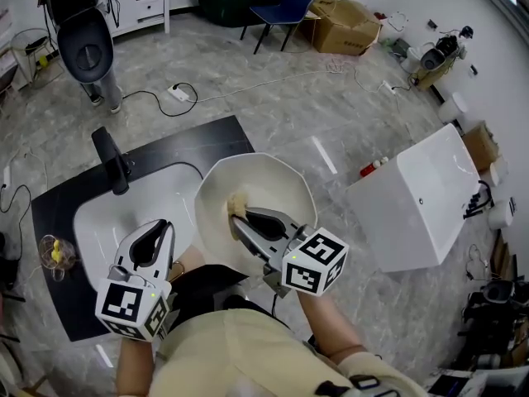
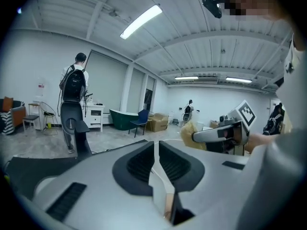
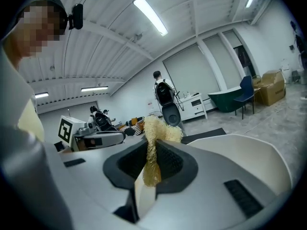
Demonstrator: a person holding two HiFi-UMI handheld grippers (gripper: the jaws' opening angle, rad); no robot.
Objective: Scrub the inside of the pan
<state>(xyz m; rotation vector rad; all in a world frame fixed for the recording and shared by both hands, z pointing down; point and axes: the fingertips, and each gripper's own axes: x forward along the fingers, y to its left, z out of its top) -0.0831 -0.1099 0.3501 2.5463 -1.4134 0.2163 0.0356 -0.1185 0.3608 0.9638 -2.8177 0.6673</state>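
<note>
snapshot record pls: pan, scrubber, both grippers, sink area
pan: cream pan, inside facing up, right of the sink basin
scrubber: yellow fibrous scrubber, at the pan's inner surface
right gripper: right gripper shut on scrubber, reaching into the pan
left gripper: left gripper jaws together, nothing between them, left of the pan
sink area: white basin set in a black counter, black faucet behind it

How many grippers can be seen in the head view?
2. The left gripper is over the sink, lower left; the right gripper, holding a scrubber, is at the pan, centre. None seems hidden.
</note>
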